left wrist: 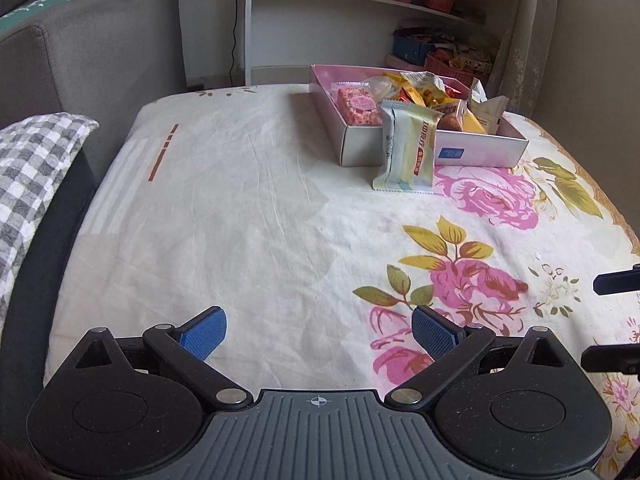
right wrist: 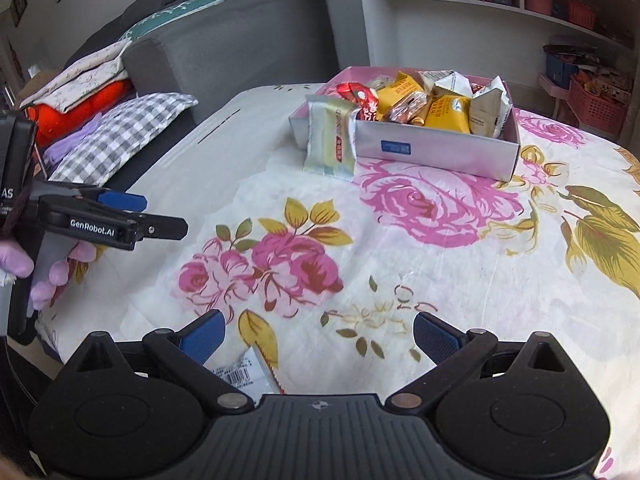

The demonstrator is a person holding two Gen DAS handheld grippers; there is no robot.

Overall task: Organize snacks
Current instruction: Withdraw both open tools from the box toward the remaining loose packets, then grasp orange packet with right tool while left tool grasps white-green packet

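Both hand-held grippers hover low over the floral cloth on the bench. The left hand-held gripper [left wrist: 319, 332] is spread wide and empty; the right hand-held gripper [right wrist: 318, 336] is spread too, a barcoded packet [right wrist: 250, 374] lying near its left finger. Farther off, the box [left wrist: 480, 152] holds snacks, and 1 pale packet [left wrist: 408, 148] leans against its front wall.

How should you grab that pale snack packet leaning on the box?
Probably by the crimped top end of the pale packet, coming from above. It stands nearly upright against the pink box, top seal free and flat, so the open fingers of the left gripper could close across its thin faces. The box wall blocks any approach from behind.
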